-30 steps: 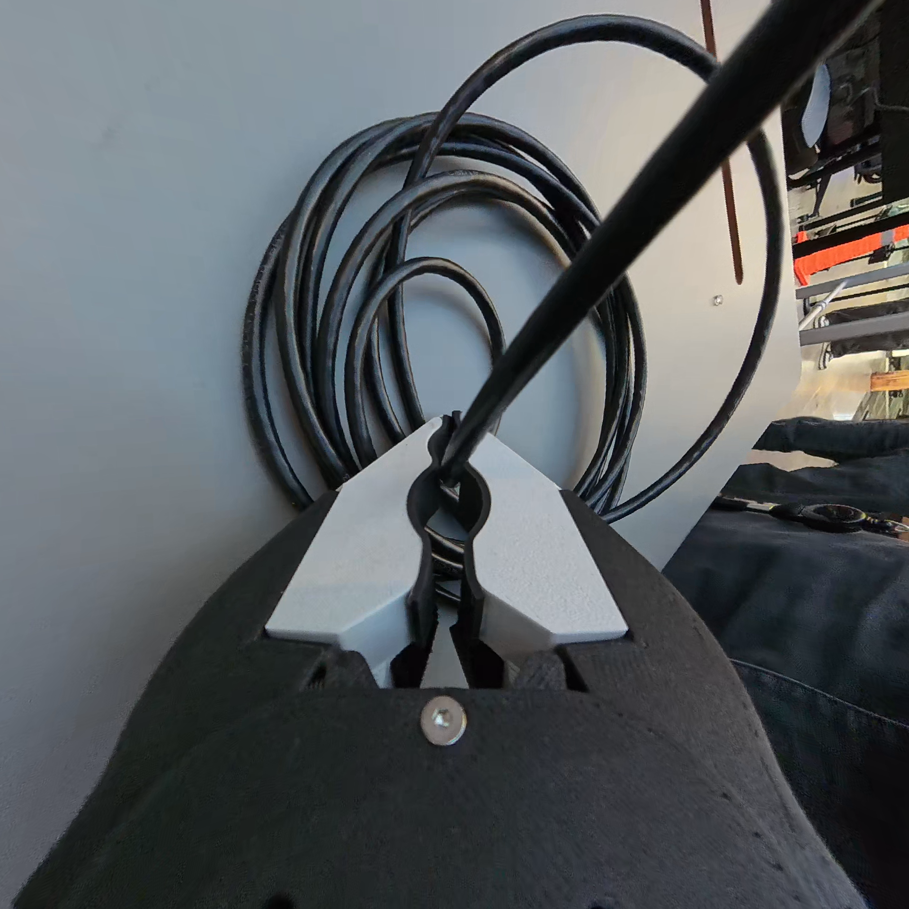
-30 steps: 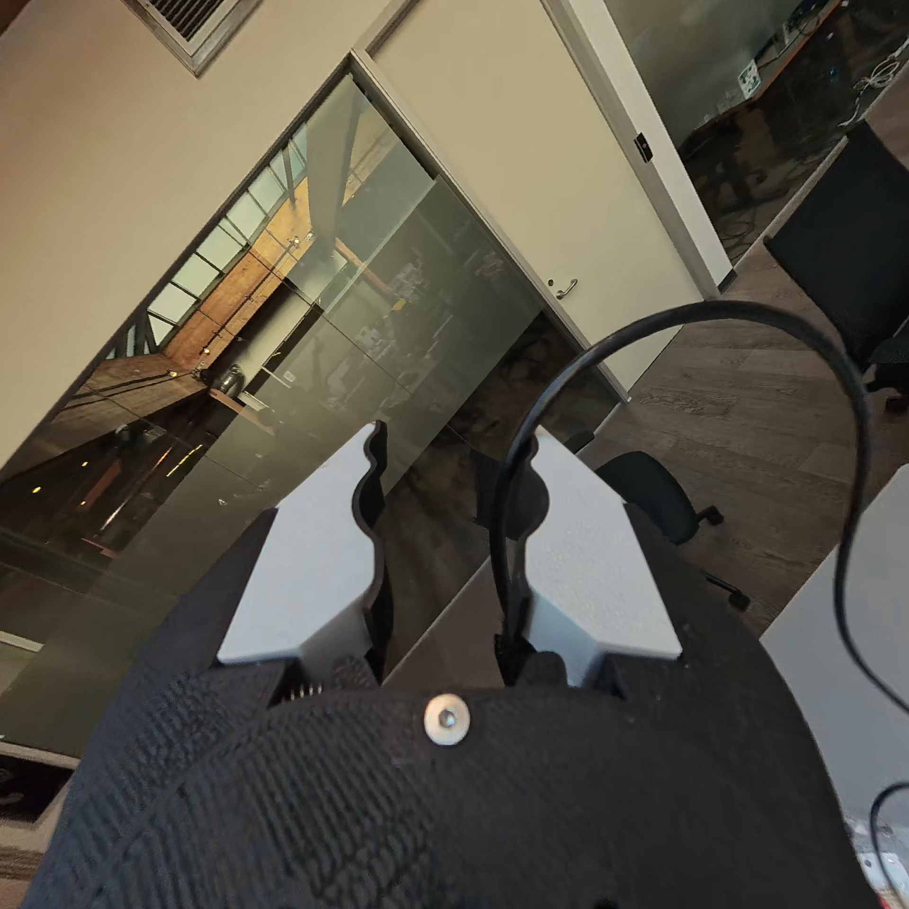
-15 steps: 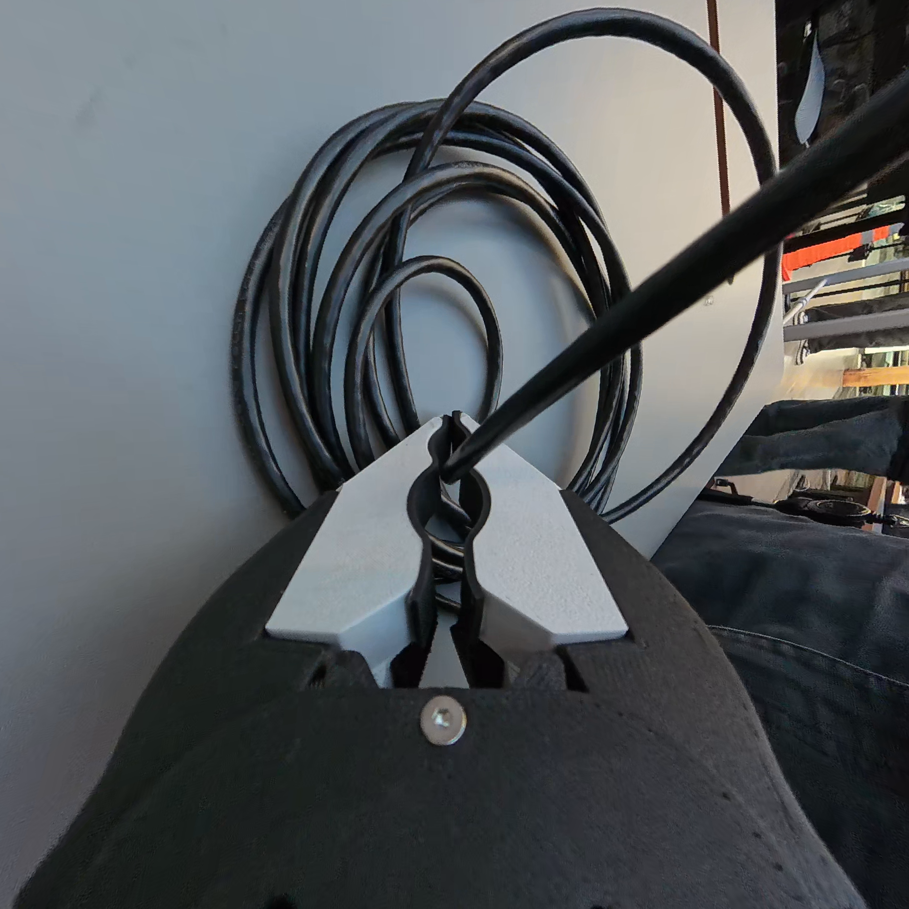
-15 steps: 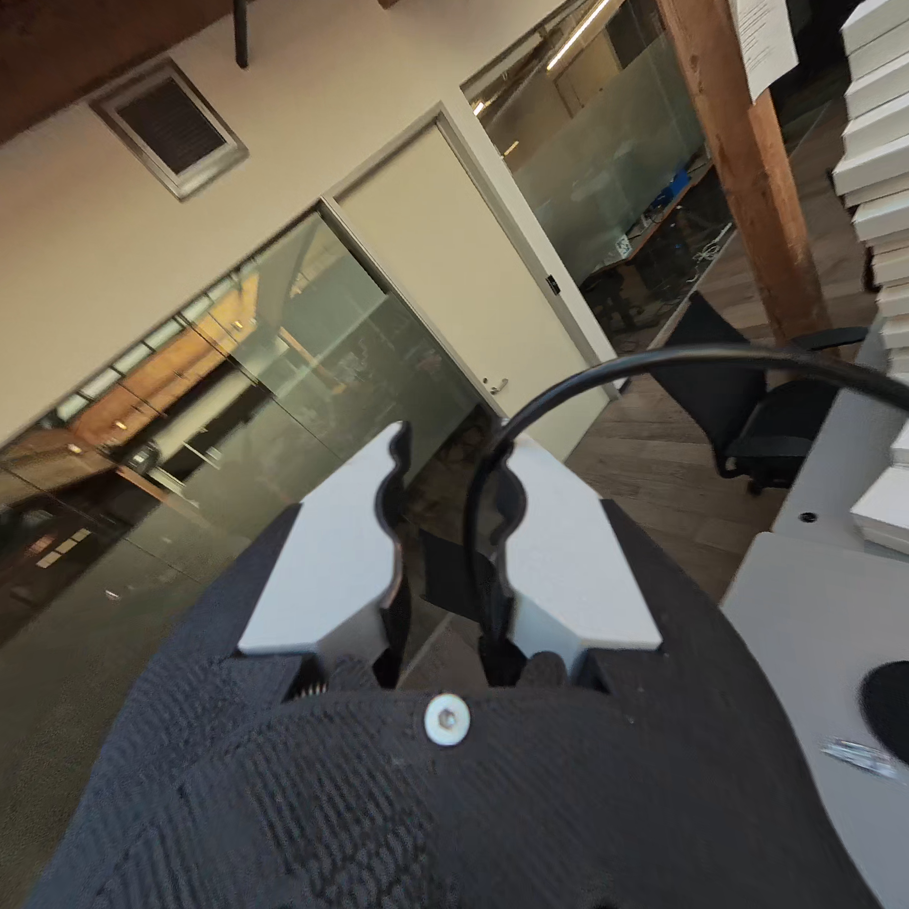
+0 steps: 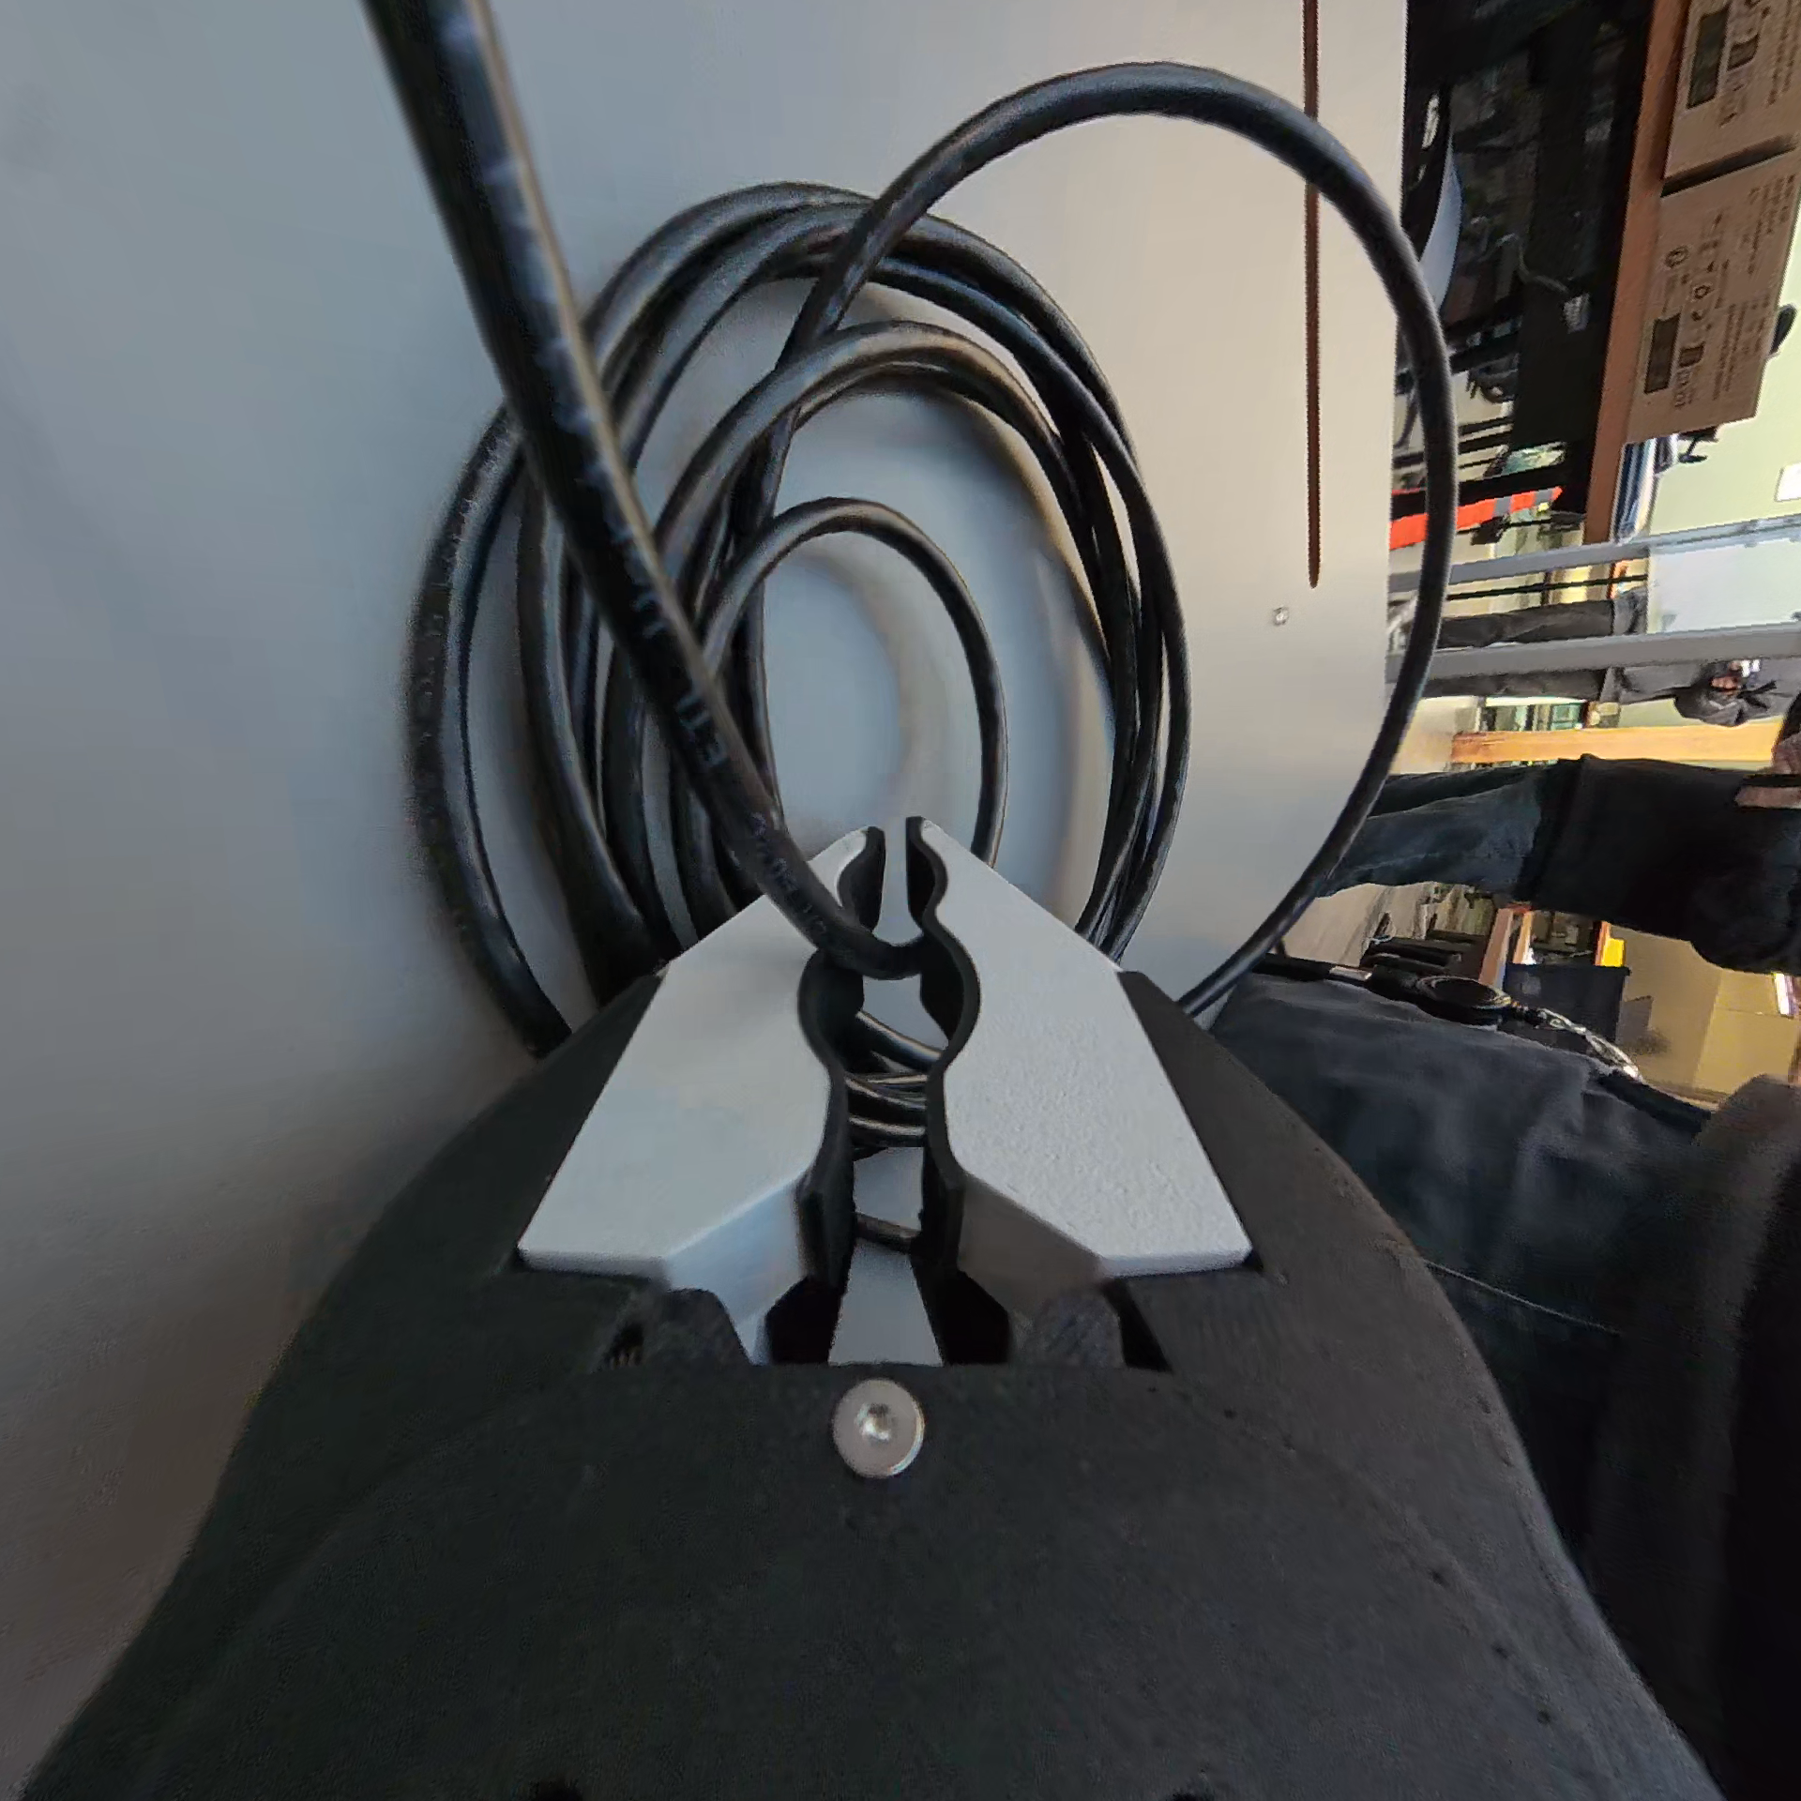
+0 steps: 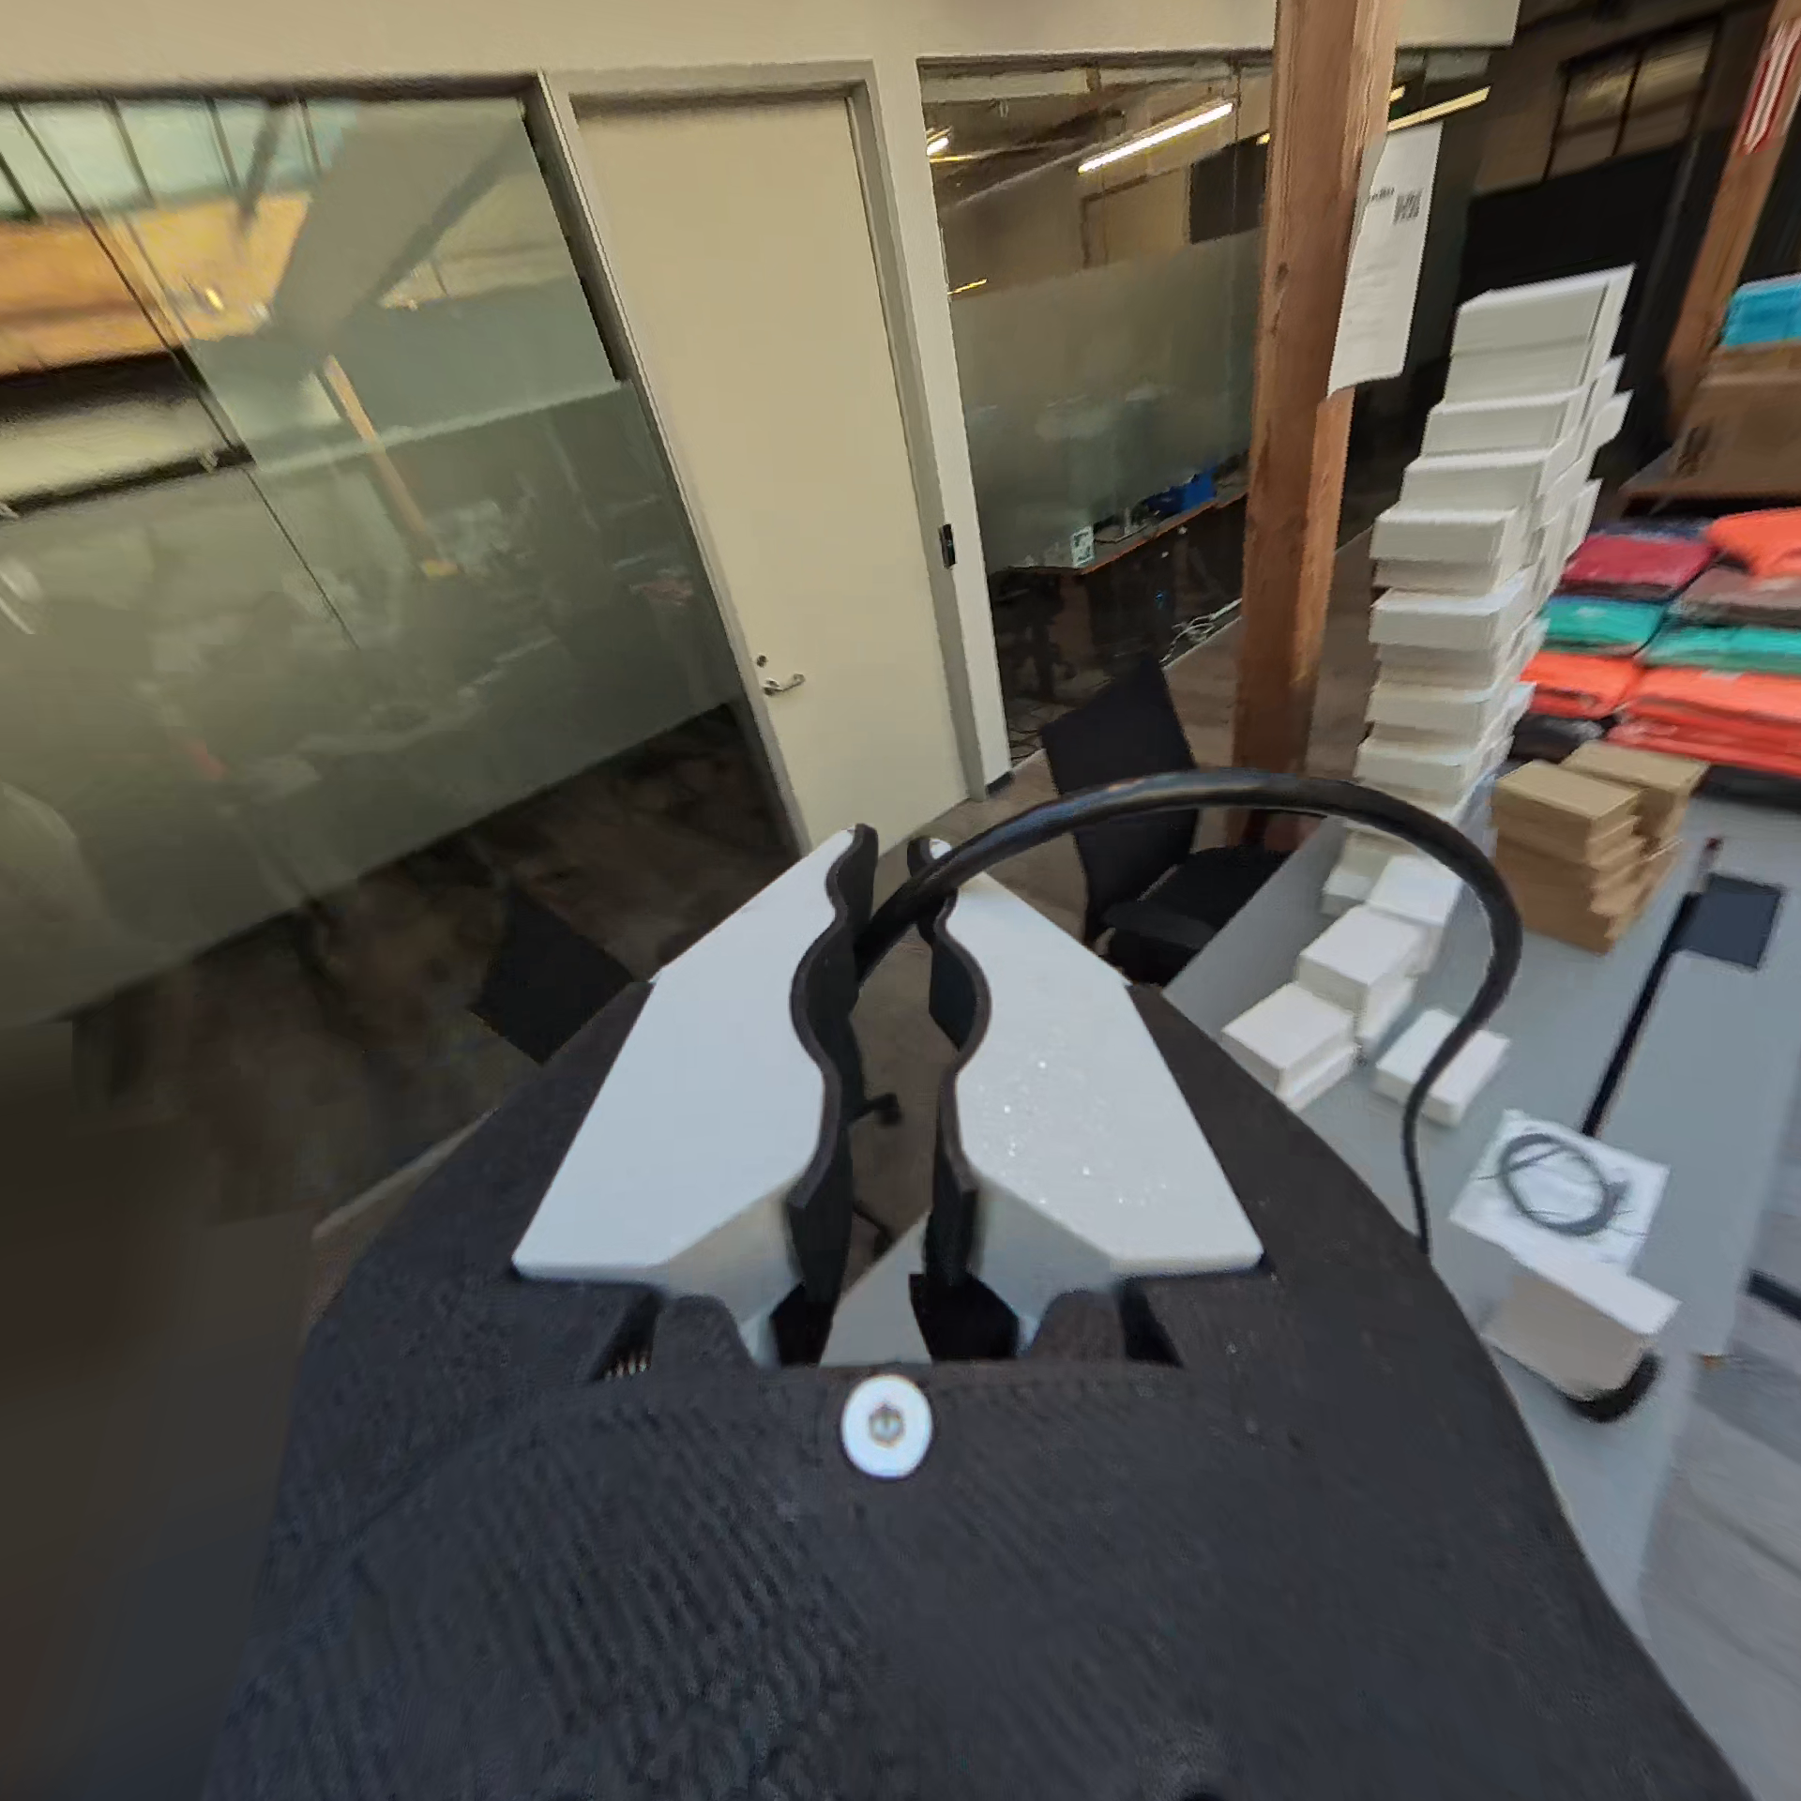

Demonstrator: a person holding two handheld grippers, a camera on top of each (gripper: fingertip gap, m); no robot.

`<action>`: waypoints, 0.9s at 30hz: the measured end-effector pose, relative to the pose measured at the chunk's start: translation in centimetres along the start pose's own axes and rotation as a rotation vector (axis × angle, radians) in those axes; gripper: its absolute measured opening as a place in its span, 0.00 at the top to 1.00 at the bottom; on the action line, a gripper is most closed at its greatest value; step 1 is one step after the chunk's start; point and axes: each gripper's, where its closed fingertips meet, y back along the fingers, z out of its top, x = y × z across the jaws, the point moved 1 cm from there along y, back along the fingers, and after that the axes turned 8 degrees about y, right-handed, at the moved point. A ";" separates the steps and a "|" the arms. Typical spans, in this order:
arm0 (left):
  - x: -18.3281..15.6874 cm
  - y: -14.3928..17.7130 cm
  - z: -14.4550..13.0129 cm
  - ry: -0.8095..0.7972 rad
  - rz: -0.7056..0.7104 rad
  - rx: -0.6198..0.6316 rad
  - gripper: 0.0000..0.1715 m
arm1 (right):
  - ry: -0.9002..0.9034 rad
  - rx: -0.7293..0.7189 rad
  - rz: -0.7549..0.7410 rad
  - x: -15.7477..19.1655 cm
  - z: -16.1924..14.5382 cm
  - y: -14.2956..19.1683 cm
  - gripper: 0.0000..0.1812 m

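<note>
Two things are changing at once around the black cable (image 5: 575, 409). Half a second ago its free strand was leaving the left tool (image 5: 895, 838) toward the upper right; now it is rising steeply to the upper left and going out of the top of the left wrist view. The left tool is staying closed around this strand, which is sitting in the round notch between the pads, though a thin gap is now showing at the very tips where before they were meeting. Beyond it, the coil (image 5: 468, 682) of the same cable is lying on the grey surface (image 5: 195, 487) in the same place, with one wide loop standing out to the right, near a person's dark sleeve (image 5: 1608, 838). The right tool (image 6: 892, 843) is turning toward the room and its fingers are coming closer together than a moment ago, but they are not clamping: the gap between the pads is looking wider than the cable, which is running between them, arching over to the right and dropping toward the surface beside a small white box (image 6: 1550, 1199). A tall stack of white boxes (image 6: 1491, 546) is now coming into the right wrist view.
</note>
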 end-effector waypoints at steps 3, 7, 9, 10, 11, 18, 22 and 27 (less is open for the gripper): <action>-0.2 0.0 0.1 0.020 -0.038 -0.008 0.96 | 0.229 0.007 -0.095 0.5 -2.7 2.5 0.98; -0.8 0.5 0.2 0.016 -0.058 -0.020 0.88 | 0.285 0.015 -0.135 1.1 -4.7 5.1 0.99; -1.0 0.9 0.2 0.008 -0.054 -0.040 0.80 | 0.316 0.072 -0.176 0.4 -6.0 6.2 0.99; -1.2 1.2 0.2 0.007 -0.053 -0.053 0.78 | 0.337 0.090 -0.186 0.3 -6.6 6.7 0.99; -1.2 1.5 0.2 0.006 -0.050 -0.066 0.75 | 0.366 0.104 -0.187 0.6 -7.3 7.3 0.98; -1.2 2.0 -1.8 0.079 -0.036 -0.005 0.82 | 0.626 0.215 -0.306 3.8 -14.5 12.8 0.98; -1.8 2.9 -3.5 0.041 0.011 0.023 0.74 | 0.599 0.228 -0.332 5.7 -17.2 16.7 0.98; -1.8 7.4 -4.5 -0.245 0.183 0.005 0.84 | 0.504 0.257 -0.354 7.7 -19.2 20.7 0.99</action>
